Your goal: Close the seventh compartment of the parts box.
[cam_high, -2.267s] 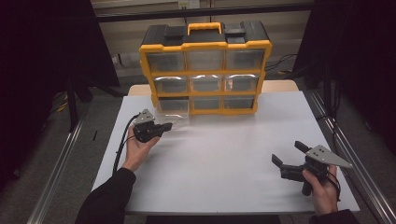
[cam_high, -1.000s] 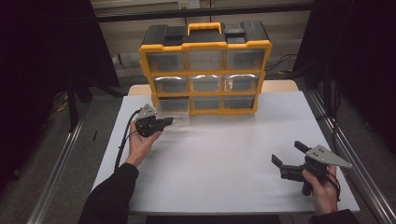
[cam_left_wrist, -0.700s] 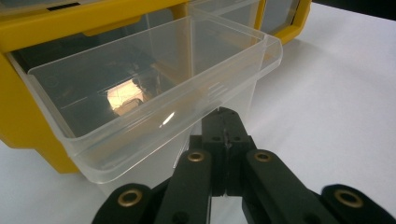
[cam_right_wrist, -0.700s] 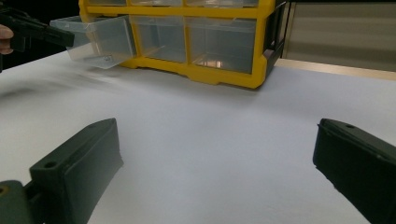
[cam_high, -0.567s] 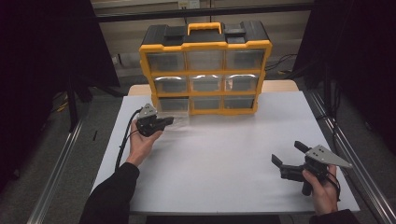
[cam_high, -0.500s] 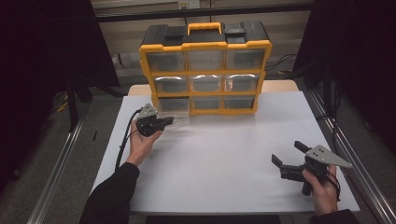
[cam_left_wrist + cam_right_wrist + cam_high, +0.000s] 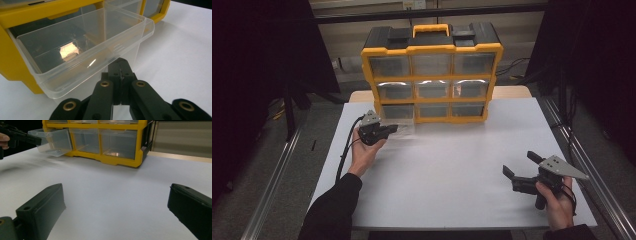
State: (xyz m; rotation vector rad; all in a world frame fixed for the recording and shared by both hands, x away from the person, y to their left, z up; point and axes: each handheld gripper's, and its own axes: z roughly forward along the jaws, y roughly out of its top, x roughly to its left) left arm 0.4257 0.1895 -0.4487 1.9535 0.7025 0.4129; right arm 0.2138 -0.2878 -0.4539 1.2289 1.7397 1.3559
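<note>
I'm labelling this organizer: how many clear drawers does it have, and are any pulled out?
9, in three rows of three in the yellow organizer. Eight sit closed; the bottom-left drawer is pulled out, with the shut left gripper at its front lip.

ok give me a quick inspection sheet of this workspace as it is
surface: white table, bare in front of the cabinet
job's things: yellow and black drawer cabinet; clear plastic bottom-left drawer pulled out, looks empty
clutter: nothing seen
grippers: left gripper shut on the drawer's front lip; right gripper open, apart near the right edge
cables: black cable trails from the left gripper
surroundings: dark, metal rails beside the table
</note>
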